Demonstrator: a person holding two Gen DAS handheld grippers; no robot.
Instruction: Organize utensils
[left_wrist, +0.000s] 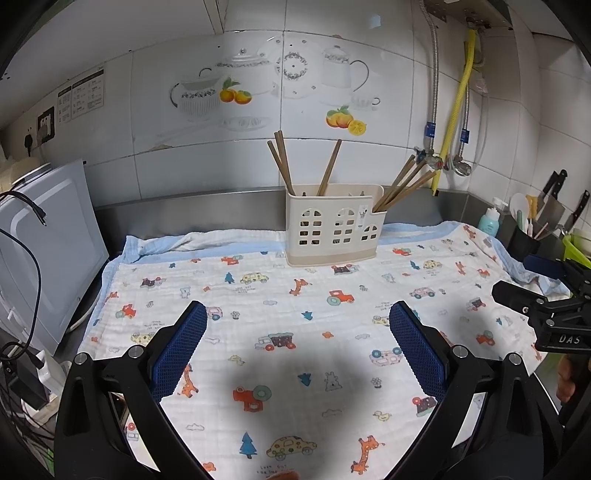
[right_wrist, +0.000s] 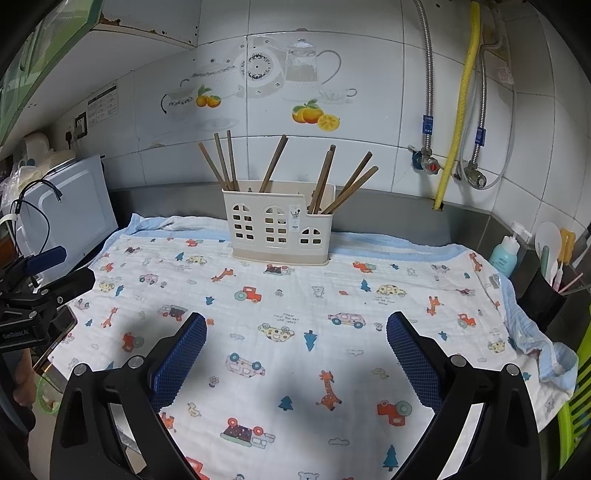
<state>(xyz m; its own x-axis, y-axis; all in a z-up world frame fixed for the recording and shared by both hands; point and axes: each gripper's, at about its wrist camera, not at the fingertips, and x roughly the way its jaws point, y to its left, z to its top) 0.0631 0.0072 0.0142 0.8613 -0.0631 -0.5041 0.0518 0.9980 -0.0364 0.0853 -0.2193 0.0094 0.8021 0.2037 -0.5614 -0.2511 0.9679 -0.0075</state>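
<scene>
Brown chopsticks (right_wrist: 274, 162) all stand in the cream holder (right_wrist: 277, 225) at the far edge of the patterned cloth (right_wrist: 295, 302), by the tiled wall. Left gripper (left_wrist: 297, 325) and right gripper (right_wrist: 295, 325) hover nearside, both spread wide, gripping nothing.

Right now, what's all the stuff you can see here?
Holder: one, cream, at the back of the cloth.
Chopsticks: about eight, brown, standing in the holder.
Cloth: one, white with cartoon cars and giraffes, blue edge, spread over the counter.
Microwave: one, white, left of the cloth.
Bottle: one, light blue, right of the cloth.
Cup: one, black, holding utensils, far right.
Knives: at least two, black handles, far right.
Hose: one, yellow, on the wall.
Left gripper: blue pads, open, above the cloth.
Right gripper: blue pads, open, above the cloth.
</scene>
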